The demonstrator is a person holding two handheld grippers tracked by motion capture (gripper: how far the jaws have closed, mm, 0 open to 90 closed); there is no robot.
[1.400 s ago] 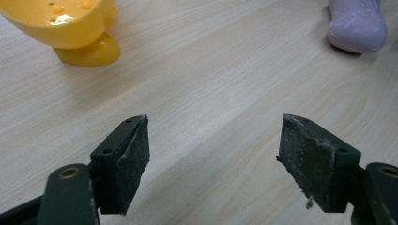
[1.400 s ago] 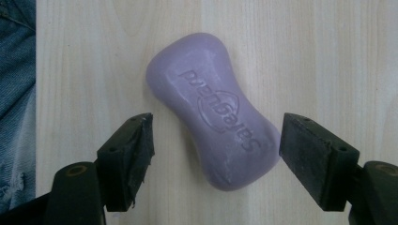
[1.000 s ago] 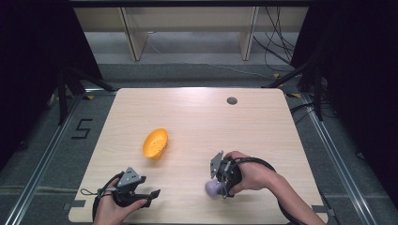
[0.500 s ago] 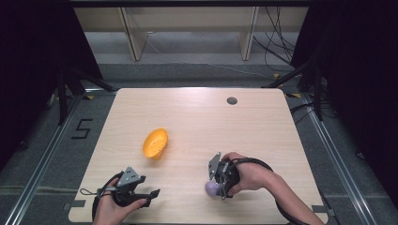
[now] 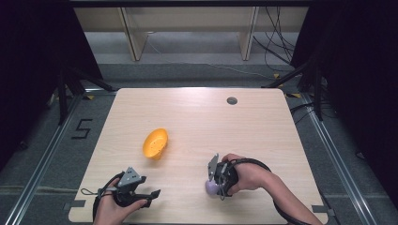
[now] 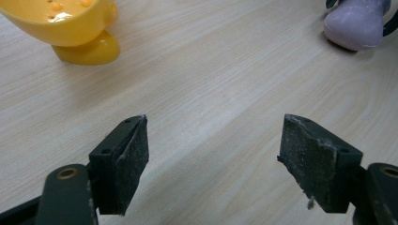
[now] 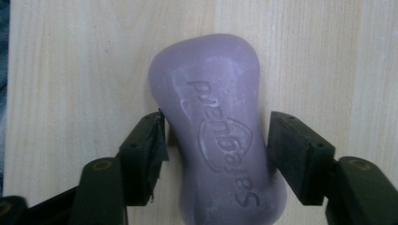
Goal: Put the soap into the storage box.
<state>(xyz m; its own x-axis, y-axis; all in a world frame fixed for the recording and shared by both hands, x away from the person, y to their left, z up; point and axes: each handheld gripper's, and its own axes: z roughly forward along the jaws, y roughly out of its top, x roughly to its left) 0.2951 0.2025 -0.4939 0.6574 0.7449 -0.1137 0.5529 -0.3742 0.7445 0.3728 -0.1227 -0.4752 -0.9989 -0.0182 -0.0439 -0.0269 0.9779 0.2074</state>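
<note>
Saw one waisted lilac bar of soap [image 7: 218, 136] with embossed lettering, lying flat on the pale wooden counter [image 5: 197, 112] near its front edge, right of middle. Found the right tongs [image 7: 216, 143] set around the bar's narrow middle, the left jaw touching its side, the right jaw just beside it with a sliver of gap (so closing in, not yet clamped firm). Counted one orange plastic scoop-shaped dish [image 5: 155, 142] on a small foot, left of centre, well apart from the soap and tilted on its side. Noted the left tongs [image 6: 213, 154] spread wide over bare wood near the front left corner, holding nothing, with the orange dish ahead to one side and the soap ahead to the other. Spotted one small round dark plug [image 5: 232, 100] in the counter near the far edge. Beyond: grey carpet floor [image 5: 187, 75], pale shelving legs, loose black cables, dark curtains either side.
</note>
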